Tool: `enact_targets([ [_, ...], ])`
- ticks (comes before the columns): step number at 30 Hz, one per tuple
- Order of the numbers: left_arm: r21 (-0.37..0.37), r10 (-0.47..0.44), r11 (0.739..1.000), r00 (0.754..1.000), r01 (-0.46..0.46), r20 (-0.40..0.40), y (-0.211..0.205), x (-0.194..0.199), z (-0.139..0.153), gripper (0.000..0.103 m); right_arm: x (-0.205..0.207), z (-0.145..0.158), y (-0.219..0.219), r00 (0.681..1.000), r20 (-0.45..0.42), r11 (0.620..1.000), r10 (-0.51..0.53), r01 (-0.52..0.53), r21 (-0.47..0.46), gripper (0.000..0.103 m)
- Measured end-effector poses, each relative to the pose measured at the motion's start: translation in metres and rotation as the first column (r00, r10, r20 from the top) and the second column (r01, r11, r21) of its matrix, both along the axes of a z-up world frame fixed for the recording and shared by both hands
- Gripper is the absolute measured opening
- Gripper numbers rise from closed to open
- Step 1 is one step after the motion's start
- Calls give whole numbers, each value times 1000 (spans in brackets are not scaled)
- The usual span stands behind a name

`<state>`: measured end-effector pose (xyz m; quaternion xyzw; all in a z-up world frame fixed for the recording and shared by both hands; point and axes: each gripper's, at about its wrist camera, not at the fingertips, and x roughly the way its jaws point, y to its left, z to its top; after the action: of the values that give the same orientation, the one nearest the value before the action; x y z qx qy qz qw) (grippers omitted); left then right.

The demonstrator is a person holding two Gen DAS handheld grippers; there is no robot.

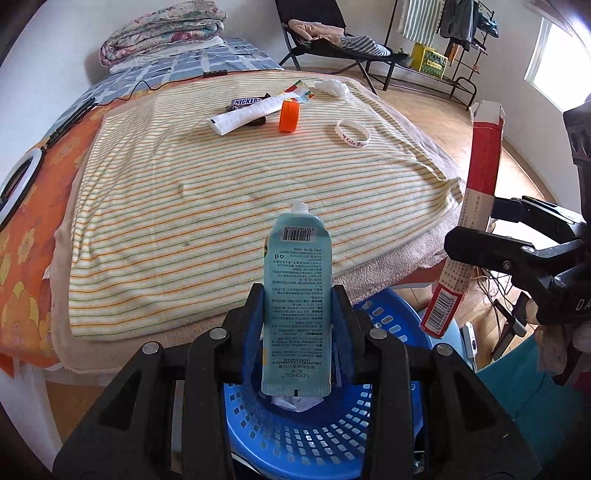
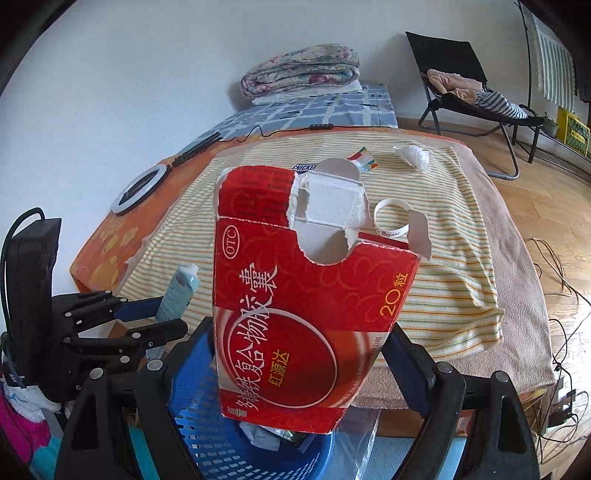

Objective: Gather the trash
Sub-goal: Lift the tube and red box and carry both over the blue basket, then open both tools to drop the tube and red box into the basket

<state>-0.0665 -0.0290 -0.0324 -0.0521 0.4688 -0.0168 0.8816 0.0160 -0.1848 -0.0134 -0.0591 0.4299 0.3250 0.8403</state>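
My left gripper [image 1: 299,306] is shut on a light blue hand-cream tube [image 1: 297,295], held upright over the blue perforated basket [image 1: 295,435]. My right gripper [image 2: 301,347] is shut on a torn red medicine box [image 2: 295,314], held over the same basket [image 2: 199,435], which holds crumpled paper. The box also shows in the left wrist view [image 1: 476,206], the tube in the right wrist view [image 2: 177,291]. On the striped towel [image 1: 221,206] lie a Snickers wrapper [image 1: 245,101], a white wrapper [image 1: 255,112], an orange cap [image 1: 289,116], a crumpled tissue [image 1: 332,87] and a white wristband [image 1: 352,133].
A ring light [image 2: 138,188] and its cable lie on the orange sheet at the bed's left. A folded quilt [image 1: 162,33] sits at the bed's far end. A folding chair [image 2: 476,99] and a clothes rack [image 1: 450,40] stand on the wood floor to the right. Cables [image 2: 561,332] trail by the bed.
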Motion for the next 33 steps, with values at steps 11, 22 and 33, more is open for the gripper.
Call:
enact_targets([
  [11,-10,41,999,998,-42,-37,-12,-44,-30,36,-50,-31,-2,997,-39,997,63,-65,-47,89],
  [22,10,49,999,997,-48,-52,-15,-55,-48,36,-71,-56,7,992,-64,990,105,-110,-90,89],
  [33,33,70,997,992,-66,-107,-13,-51,-68,36,-71,-82,14,986,-118,980,116,-133,-149,89],
])
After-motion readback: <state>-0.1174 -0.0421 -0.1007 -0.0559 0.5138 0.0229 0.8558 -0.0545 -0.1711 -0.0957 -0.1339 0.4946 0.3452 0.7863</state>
